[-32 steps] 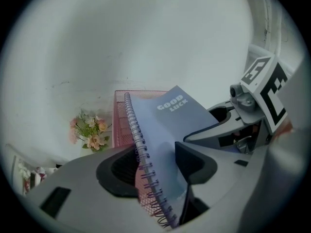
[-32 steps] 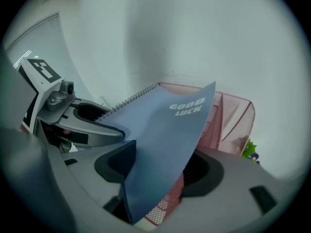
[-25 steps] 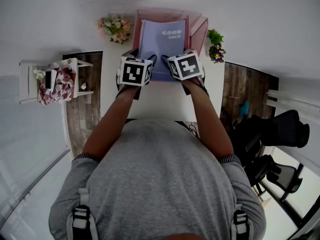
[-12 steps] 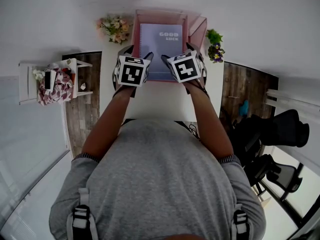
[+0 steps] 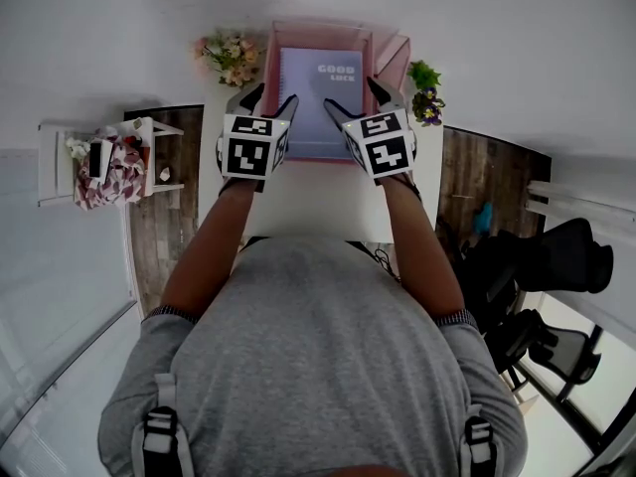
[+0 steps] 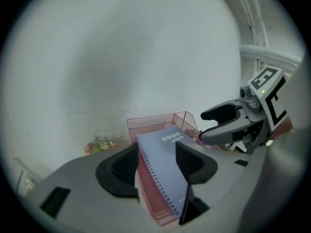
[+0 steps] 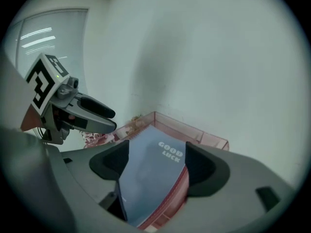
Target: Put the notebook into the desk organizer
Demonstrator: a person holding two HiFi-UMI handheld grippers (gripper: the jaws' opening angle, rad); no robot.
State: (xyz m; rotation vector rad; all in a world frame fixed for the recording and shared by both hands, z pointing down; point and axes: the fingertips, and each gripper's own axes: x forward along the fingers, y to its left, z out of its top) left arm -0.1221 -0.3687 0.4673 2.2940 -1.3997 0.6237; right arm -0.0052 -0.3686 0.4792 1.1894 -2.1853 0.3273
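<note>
The blue spiral notebook (image 5: 323, 92) with "GOOD LUCK" on its cover lies inside the pink wire desk organizer (image 5: 320, 28) at the back of the white table. My left gripper (image 5: 269, 99) hovers over the notebook's left edge, my right gripper (image 5: 353, 97) over its right part. Both are open and hold nothing; their jaws have just been closing a little, with the notebook (image 6: 160, 154) below them, untouched. The left gripper view shows the organizer (image 6: 155, 123) and the right gripper (image 6: 206, 126). The right gripper view shows the notebook (image 7: 153, 169), organizer (image 7: 194, 132) and left gripper (image 7: 112, 119).
A flower bunch (image 5: 231, 56) stands left of the organizer and a small potted plant (image 5: 429, 92) to its right. The white table (image 5: 318, 202) runs toward me. A white side shelf (image 5: 109, 162) is at the left, a black chair (image 5: 556, 256) at the right.
Both grippers let go of the notebook and rose above it. The notebook, earlier tilted between them, now lies down in the organizer.
</note>
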